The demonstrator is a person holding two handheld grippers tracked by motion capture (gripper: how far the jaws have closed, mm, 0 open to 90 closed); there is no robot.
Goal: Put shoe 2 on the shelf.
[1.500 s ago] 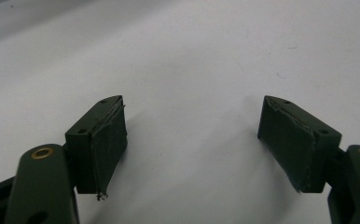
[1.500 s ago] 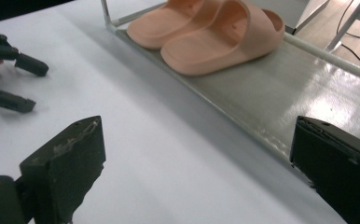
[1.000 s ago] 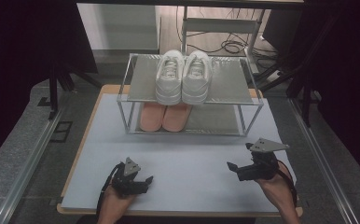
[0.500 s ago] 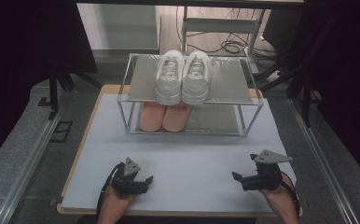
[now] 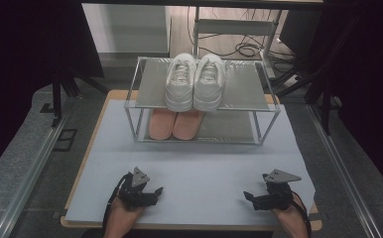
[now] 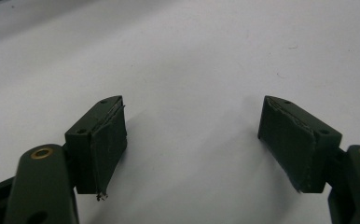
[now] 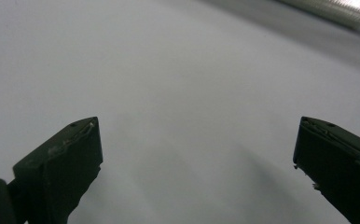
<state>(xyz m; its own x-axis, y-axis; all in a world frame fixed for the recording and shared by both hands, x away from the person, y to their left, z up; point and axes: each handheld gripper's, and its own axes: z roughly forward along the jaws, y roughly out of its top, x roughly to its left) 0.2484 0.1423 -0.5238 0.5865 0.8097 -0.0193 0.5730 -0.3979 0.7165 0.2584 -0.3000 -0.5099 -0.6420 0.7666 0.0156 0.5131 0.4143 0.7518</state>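
A pair of white sneakers (image 5: 194, 81) stands on the top shelf of a metal two-tier rack (image 5: 269, 113) at the back of the table. Under them, on the lower shelf, lies a pair of peach-pink shoes (image 5: 174, 124). My left gripper (image 5: 152, 192) rests low at the table's front left, open, with only the white mat between its pads (image 6: 108, 140). My right gripper (image 5: 249, 197) sits at the front right, just above the mat, also open and holding nothing; its fingers (image 7: 61, 163) stand wide apart over bare mat.
A pale mat (image 5: 204, 168) covers the wooden table between the rack and the grippers. Dark curtains and stand legs flank both sides, and cables (image 5: 244, 49) lie on the floor behind the rack.
My right gripper has come down and toward the table's front edge, close to the mat. The left gripper and the shoes have stayed put.
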